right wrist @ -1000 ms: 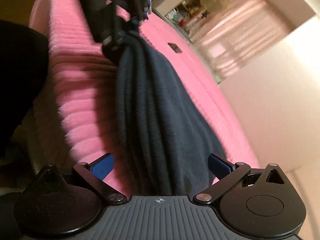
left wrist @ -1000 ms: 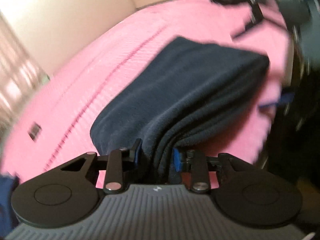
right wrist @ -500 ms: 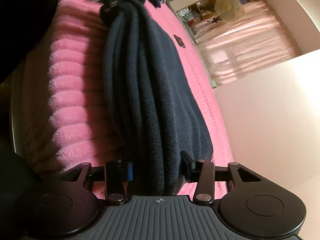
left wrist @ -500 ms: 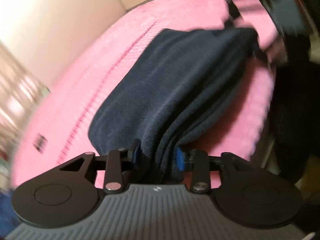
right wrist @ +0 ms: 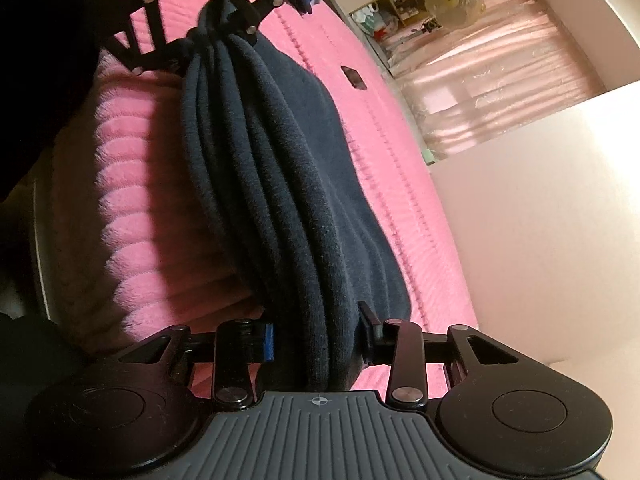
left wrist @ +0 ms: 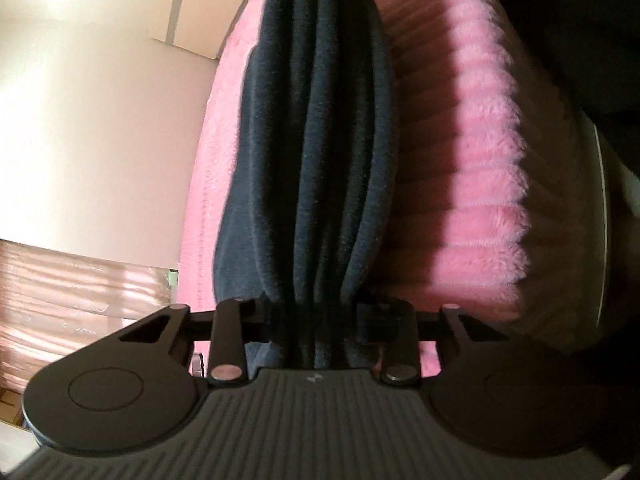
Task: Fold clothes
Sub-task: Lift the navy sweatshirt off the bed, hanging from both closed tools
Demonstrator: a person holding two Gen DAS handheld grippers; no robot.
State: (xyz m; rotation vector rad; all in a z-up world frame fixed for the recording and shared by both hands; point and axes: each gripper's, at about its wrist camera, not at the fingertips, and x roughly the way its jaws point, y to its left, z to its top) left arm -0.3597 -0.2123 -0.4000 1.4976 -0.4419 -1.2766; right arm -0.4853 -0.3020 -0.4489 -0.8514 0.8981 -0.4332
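Observation:
A folded navy fleece garment point(right wrist: 288, 184) lies in several thick layers on a pink plush bedspread point(right wrist: 132, 216). My right gripper point(right wrist: 318, 340) is shut on one end of the stack, its pads pressing the layers from both sides. My left gripper point(left wrist: 312, 316) is shut on the opposite end of the navy garment point(left wrist: 320, 140); in the right wrist view the left gripper point(right wrist: 208, 44) shows at the far end with the cloth bunched between its fingers. Both ends look raised slightly off the bedspread point(left wrist: 472, 184).
The bed's near edge point(right wrist: 40, 264) runs by a dark figure at the left. A small dark object point(right wrist: 354, 77) lies on the bedspread farther off. A plain wall point(right wrist: 540, 208), pink curtains point(right wrist: 500, 68) and a fan point(right wrist: 454, 0) stand beyond the bed.
The right gripper went from open around the garment's end to shut on it. The left wrist view swung round, so the stack now runs straight ahead along the bed edge.

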